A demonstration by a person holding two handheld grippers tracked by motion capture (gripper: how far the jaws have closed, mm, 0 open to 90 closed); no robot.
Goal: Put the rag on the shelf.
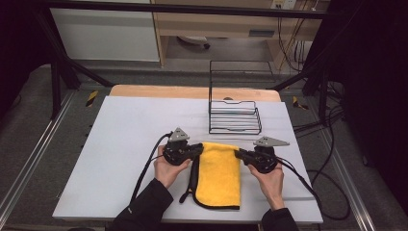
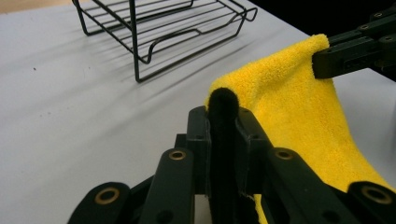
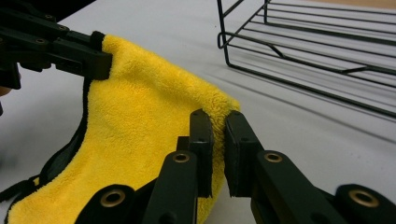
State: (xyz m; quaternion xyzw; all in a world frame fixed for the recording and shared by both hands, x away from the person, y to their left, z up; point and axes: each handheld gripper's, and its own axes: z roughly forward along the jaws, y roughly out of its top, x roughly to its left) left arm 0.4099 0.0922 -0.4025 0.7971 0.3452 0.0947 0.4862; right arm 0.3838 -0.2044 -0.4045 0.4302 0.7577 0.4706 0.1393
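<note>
While the left gripper (image 1: 196, 151) is clamped on the far left corner of the yellow microfibre towel (image 1: 219, 175), at its black edging, and the right gripper (image 1: 238, 154) is pinched on the far right corner, the towel lies in the near middle of the white table (image 1: 120, 144), its far edge lifted. To fold it well, I would move both corners together at equal height and keep the edge taut. On the far right stands the black wire rack (image 1: 234, 118), so the lift should stay clear of it.

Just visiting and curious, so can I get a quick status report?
Left gripper and right gripper shut on yellow fleecy cloth, far edge lifted. Black wire rack stands beyond, clear.
</note>
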